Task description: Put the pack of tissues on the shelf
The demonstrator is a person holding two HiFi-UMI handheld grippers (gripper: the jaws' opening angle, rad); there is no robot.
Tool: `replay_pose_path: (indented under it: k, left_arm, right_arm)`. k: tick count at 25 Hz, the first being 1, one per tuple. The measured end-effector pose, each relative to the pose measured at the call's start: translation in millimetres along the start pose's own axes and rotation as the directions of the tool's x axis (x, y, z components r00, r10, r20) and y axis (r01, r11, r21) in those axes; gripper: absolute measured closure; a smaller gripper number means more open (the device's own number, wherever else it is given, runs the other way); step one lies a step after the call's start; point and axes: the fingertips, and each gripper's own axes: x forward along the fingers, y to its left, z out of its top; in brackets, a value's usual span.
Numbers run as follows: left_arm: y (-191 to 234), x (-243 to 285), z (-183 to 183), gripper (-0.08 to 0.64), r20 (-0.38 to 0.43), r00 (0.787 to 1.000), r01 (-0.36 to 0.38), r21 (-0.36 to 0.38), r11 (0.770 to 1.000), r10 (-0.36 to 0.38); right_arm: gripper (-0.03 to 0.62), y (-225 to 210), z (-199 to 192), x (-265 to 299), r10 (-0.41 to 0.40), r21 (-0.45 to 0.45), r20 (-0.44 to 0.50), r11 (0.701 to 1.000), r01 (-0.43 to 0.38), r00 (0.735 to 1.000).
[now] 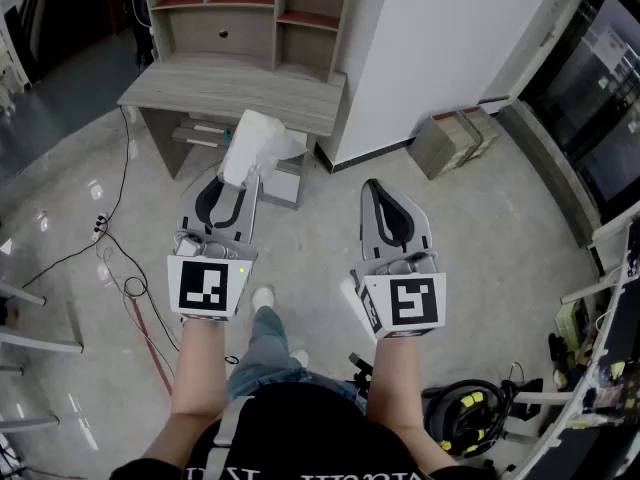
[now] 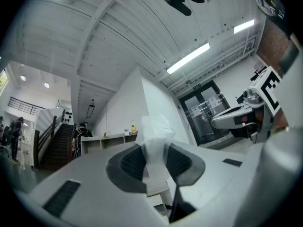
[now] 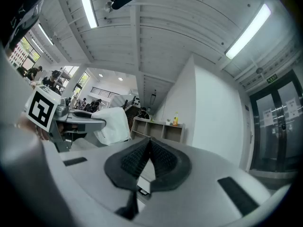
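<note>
Over on the left, cables (image 1: 112, 253) trail across the bare floor, well clear of anything the job needs. Next comes the left claw (image 1: 238, 180), and this is where the work is: it is clamped on the pack of tissues (image 1: 255, 146), the soft white pack sticking out past the tips and up into the air. From the left claw's own view, the pads (image 2: 135, 163) pinch the wrapper from both sides, with the pack (image 2: 155, 141) rising between them. So the pick-up looks done, and the pack is off any surface, carried in front of the person.

Straight ahead of the pack stands the table (image 1: 230, 86), bare on top as far as I can see, with the shelf (image 1: 240, 3) rising from the back of it. Its compartments look empty from here. The pack is apart from both the table and the shelf, with open floor in between. I judge the task to be roughly at its middle, with the approach, the lift to a compartment and the release all left.

To the right, the right claw (image 1: 380, 200) is held out level with its jaws together and nothing between them, which its own view (image 3: 147, 150) confirms. It seems to have no part in this. Beyond it, a cardboard box (image 1: 455, 140) sits on the floor by the white wall.
</note>
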Motion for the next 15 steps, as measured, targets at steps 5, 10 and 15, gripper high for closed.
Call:
replay_pose_path:
  k: [5,10,15]
  left_arm:
    - [1,-7,12,0.46,0.009,1.0,-0.011,-0.003,1.0,0.011]
    - [10,-2,15,0.46,0.032,0.999,-0.024,0.019,1.0,0.024]
    - [22,10,16,0.46,0.04,0.999,-0.028,0.038,0.999,0.026]
  right_arm:
    - [0.575,-6,7,-8,-0.008,0.004,0.004,1.0,0.008,1.0]
    - [0.575,-11,14,-2,-0.007,-0.011,0.012,1.0,0.008,1.0]
    - [0.575,-18,19,14,-0.022,0.024,0.044,0.999,0.021,0.999]
